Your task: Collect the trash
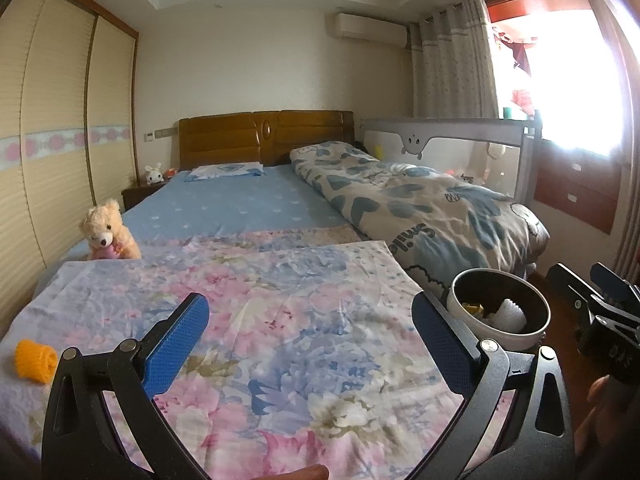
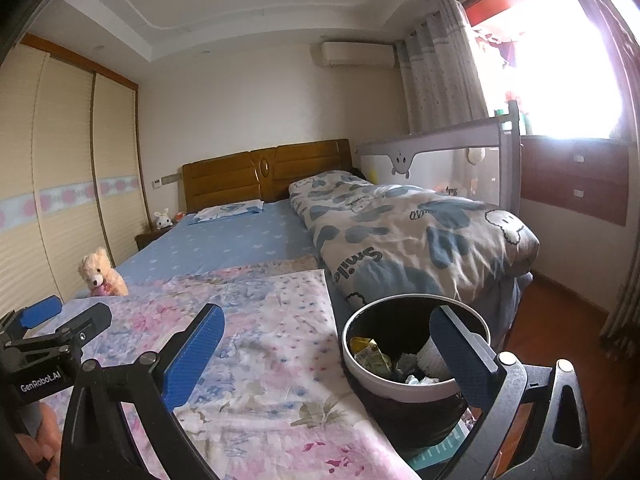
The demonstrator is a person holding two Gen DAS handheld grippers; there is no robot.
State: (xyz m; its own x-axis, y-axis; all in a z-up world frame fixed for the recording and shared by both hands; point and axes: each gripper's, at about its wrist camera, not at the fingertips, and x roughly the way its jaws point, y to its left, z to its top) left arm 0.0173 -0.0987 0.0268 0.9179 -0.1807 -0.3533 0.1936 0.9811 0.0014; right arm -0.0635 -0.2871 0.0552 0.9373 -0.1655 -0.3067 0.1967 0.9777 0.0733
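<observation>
An orange piece of foam netting (image 1: 35, 360) lies on the floral sheet (image 1: 280, 320) at the near left of the bed. A round trash bin (image 1: 500, 312) with a white rim stands beside the bed's right edge and holds several wrappers and a white cup (image 2: 430, 356). The bin also shows in the right wrist view (image 2: 416, 392). My left gripper (image 1: 312, 328) is open and empty above the floral sheet. My right gripper (image 2: 324, 344) is open and empty, its right finger over the bin's rim. Each gripper shows in the other's view, the right one (image 1: 600, 304) and the left one (image 2: 56, 324).
A teddy bear (image 1: 108, 232) sits at the bed's left edge. A rolled quilt (image 1: 420, 200) lies along the right side, with a bed rail (image 1: 440, 140) behind it. A wardrobe (image 1: 60, 140) lines the left wall. Wooden floor (image 2: 560, 320) runs to the right of the bin.
</observation>
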